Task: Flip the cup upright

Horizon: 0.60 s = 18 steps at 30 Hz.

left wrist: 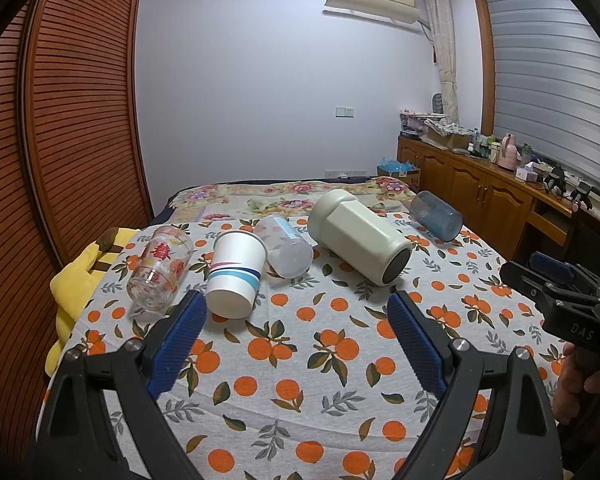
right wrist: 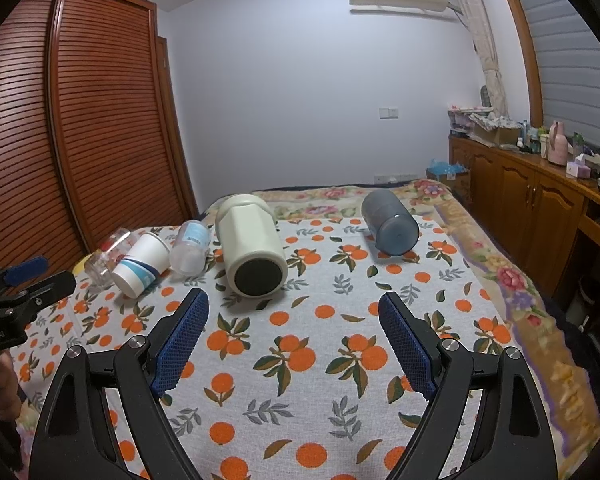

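Several cups lie on their sides on the orange-print cloth (left wrist: pixel 300 360). From left: a clear glass with red print (left wrist: pixel 160 268), a white paper cup with blue stripes (left wrist: pixel 236 276), a frosted plastic cup (left wrist: pixel 286 248), a large cream mug (left wrist: pixel 360 236) and a blue-grey cup (left wrist: pixel 436 214). In the right wrist view they show as the glass (right wrist: pixel 108 254), paper cup (right wrist: pixel 140 266), frosted cup (right wrist: pixel 190 246), cream mug (right wrist: pixel 250 244) and blue-grey cup (right wrist: pixel 390 222). My left gripper (left wrist: pixel 298 304) is open and empty, near the paper cup. My right gripper (right wrist: pixel 294 304) is open and empty, short of the cream mug.
A yellow plush (left wrist: pixel 76 280) lies at the cloth's left edge. A slatted wooden wardrobe (left wrist: pixel 60 120) stands on the left. A wooden cabinet (left wrist: pixel 480 184) with clutter runs along the right. A floral blanket (left wrist: pixel 280 196) lies behind the cups.
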{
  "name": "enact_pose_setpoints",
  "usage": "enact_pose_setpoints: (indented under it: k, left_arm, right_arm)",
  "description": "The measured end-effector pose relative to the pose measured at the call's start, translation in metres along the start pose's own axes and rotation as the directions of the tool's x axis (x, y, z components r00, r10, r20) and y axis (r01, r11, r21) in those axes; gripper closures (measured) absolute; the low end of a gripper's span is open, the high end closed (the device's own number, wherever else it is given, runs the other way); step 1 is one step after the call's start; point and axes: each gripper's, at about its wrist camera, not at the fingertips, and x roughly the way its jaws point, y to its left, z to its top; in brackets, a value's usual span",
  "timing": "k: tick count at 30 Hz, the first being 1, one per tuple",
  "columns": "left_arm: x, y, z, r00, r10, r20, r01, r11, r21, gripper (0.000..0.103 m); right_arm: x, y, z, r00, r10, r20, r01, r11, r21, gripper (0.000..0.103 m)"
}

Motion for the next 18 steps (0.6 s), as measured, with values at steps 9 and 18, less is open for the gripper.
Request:
enact_pose_setpoints:
  k: [9,18]
  left_arm:
    - [-0.0037,-0.0052,0.0053,1.000,-0.001,0.005,0.001,1.000,0.007,0.011]
    - [-0.0037,-0.0050,0.0049,1.000,-0.004,0.006,0.004,1.000,0.006,0.011]
  right_arm:
    - [-0.0005,0.0000,0.0017,1.000,-0.002,0.003,0.002,1.000,-0.002,0.014]
    - [-0.0019,0.0004,0.0051,1.000,-0.004,0.006,0.004,1.000,-0.004,0.014]
